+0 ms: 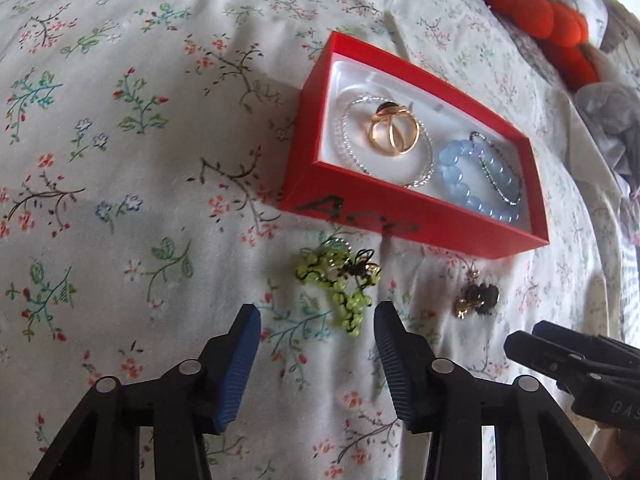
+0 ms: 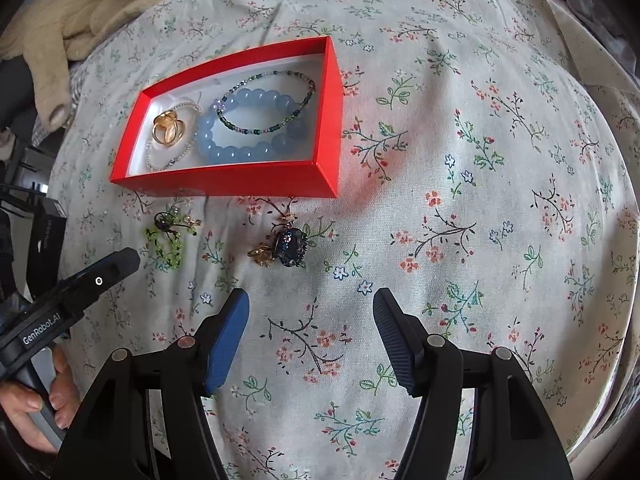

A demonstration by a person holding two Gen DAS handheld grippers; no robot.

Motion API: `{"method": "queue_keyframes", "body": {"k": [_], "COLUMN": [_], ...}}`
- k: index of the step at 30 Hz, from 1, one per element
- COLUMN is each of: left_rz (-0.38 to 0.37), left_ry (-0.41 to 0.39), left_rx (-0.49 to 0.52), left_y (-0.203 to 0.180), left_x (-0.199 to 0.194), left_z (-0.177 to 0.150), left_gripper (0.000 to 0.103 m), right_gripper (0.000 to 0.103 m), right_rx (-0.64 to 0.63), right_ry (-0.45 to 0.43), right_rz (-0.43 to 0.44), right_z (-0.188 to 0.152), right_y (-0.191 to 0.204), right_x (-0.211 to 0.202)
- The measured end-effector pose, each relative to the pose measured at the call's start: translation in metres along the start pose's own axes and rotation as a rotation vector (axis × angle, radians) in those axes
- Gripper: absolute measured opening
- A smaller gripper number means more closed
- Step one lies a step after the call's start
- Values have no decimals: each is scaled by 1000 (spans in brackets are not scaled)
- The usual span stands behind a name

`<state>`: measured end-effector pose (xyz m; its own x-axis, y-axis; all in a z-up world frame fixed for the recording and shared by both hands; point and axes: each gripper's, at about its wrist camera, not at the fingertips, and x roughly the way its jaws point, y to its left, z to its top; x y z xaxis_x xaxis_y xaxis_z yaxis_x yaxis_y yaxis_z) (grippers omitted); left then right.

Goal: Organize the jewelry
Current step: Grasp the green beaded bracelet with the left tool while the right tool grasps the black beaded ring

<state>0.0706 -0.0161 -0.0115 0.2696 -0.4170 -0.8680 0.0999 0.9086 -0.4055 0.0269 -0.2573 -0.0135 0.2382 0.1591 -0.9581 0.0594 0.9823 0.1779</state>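
Jewelry box (image 1: 316, 184), three bracelets inside, two pieces outside

One open red cardboard box (image 2: 224, 182) with a white lining; inside it, two gold rings (image 2: 169, 129), one chunky pale-blue bead bracelet (image 2: 248, 152), one thin dark-green seed-bead bracelet (image 2: 280, 120), one clear silvery bead bracelet (image 1: 420, 178); outside on the floral sheet (image 2: 480, 240), one lime-green beaded piece (image 1: 344, 288) and one dark blue-and-gold ornament (image 2: 286, 246).

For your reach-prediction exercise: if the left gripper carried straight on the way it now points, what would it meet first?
Most likely the green beaded piece, lying on the floral cloth just ahead of the open left gripper, short of the red box. Depth is unclear, so it may touch cloth first.
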Motion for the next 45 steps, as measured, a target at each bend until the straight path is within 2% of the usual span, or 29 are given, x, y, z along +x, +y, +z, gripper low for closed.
{"method": "queue_keyframes", "body": {"k": [5, 10, 11, 15, 31, 39, 41, 43, 45], "left_rz": [-9, 41, 50, 72, 6, 23, 26, 32, 37], "left_ry": [14, 11, 11, -11, -139, -139, -136, -133, -129], "left_rx": [10, 40, 47, 61, 80, 76, 77, 79, 80], "left_y": [-15, -24, -26, -26, -10, 4, 7, 8, 9], "left_x": [14, 25, 26, 21, -44, -51, -51, -50, -48], "left_z": [-1, 0, 1, 1, -3, -5, -6, -7, -8], "left_gripper": [36, 8, 7, 5, 5, 5, 5, 5, 5], "right_gripper": [67, 67, 67, 67, 67, 67, 62, 51, 44], "right_rx": [16, 35, 40, 58, 74, 125, 143, 143, 147], "right_ry": [4, 1, 1, 3, -2, -23, -34, -41, -40], "right_rz": [-3, -12, -13, -18, -10, 21, 31, 21, 13], "right_z": [0, 0, 1, 2, 14, 21, 23, 24, 27], "right_y": [-5, -15, -17, -22, -13, -6, -5, -2, 0], "right_x": [1, -1, -1, -1, 4, 11, 11, 11, 14]}}
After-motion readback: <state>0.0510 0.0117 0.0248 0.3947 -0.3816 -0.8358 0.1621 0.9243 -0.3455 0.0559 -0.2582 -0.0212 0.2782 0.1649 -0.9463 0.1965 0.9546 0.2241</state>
